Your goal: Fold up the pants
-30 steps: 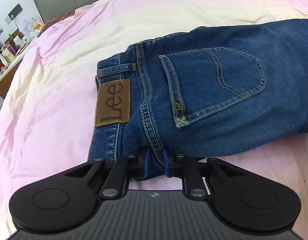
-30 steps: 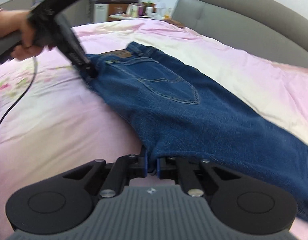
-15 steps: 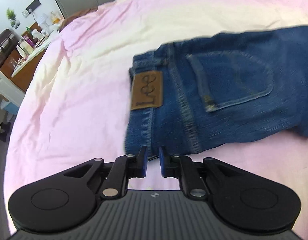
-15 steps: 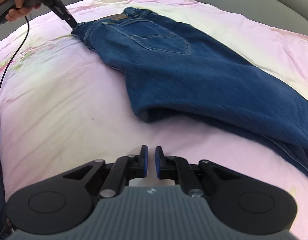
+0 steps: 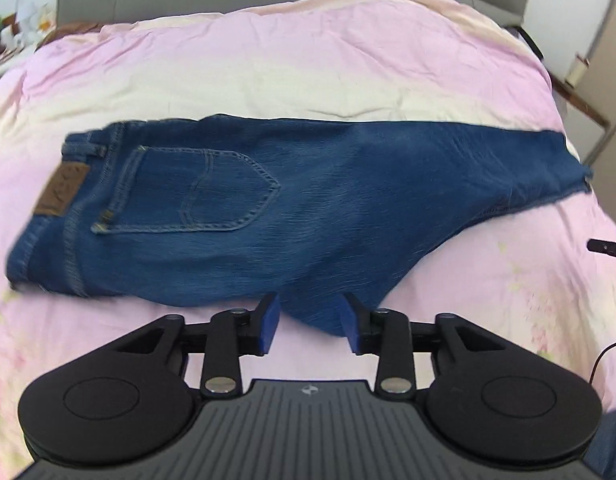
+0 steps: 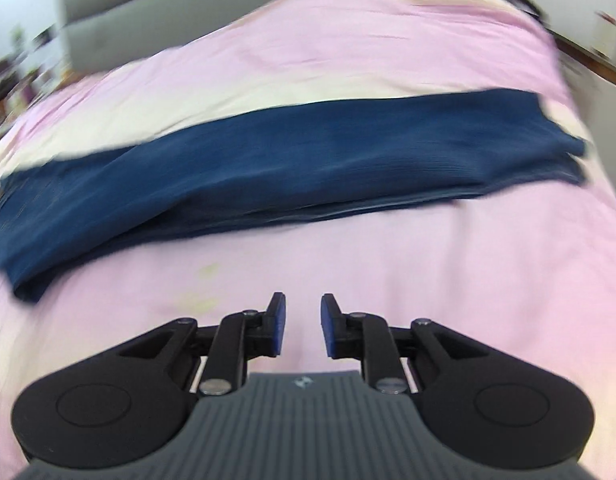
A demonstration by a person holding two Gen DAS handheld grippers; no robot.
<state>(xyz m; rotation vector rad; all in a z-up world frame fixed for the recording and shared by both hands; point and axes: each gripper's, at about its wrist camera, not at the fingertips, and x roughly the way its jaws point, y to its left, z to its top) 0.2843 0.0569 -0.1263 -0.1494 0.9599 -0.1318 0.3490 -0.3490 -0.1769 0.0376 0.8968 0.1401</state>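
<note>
Dark blue denim jeans [image 5: 292,216] lying flat, folded lengthwise, across pink and cream bed cover [image 5: 268,72]. Left gripper [image 5: 309,318] hovering with blue pads apart, near edge of jeans showing between them; contact unclear. Left view showing brown leather waist patch [image 5: 62,189] and stitched back pocket [image 5: 200,192] ahead-left. Right gripper [image 6: 300,322] hanging parted over bare cover, jeans [image 6: 292,172] ahead, well apart; that view blurred, showing only legs and hem.
</note>
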